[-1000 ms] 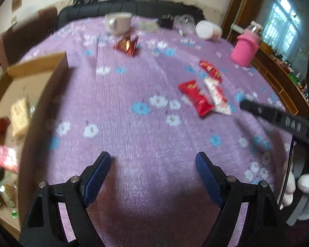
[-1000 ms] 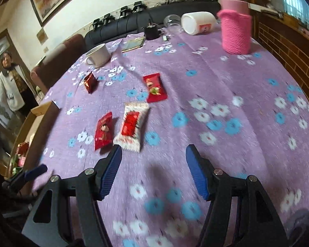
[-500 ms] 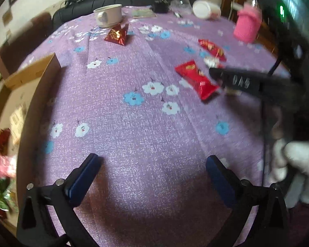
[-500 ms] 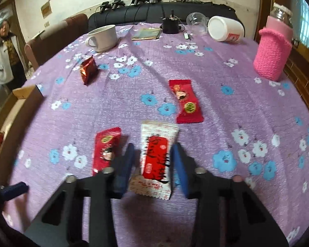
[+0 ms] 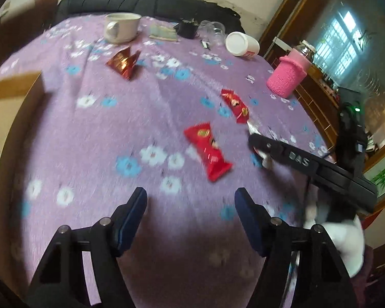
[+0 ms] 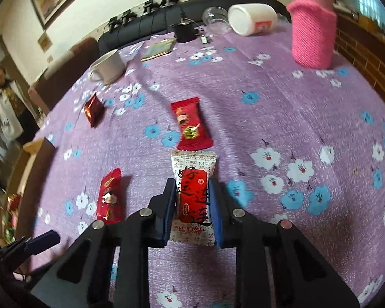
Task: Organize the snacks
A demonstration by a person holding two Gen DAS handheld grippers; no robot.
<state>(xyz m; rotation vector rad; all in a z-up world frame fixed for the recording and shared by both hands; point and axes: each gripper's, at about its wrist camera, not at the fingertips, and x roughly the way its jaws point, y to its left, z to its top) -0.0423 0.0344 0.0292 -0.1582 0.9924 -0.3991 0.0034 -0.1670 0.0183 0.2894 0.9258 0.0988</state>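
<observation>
My right gripper is shut on a white snack packet with a red label that lies on the purple flowered tablecloth. Three red snack packets lie nearby: one just beyond it, one to its left, and a dark red one farther left. My left gripper is open and empty above the cloth. In the left wrist view the red packets show ahead, farther right and far back. The right gripper's arm covers most of the white packet there.
A cardboard box with snacks stands at the table's left edge. At the back are a white mug, a tipped white cup, a clear cup and a pink knit-covered bottle. A person stands at far left.
My right gripper moved onto the white packet and closed its fingers on its sides. My left gripper swung toward the middle of the table and stayed open.
</observation>
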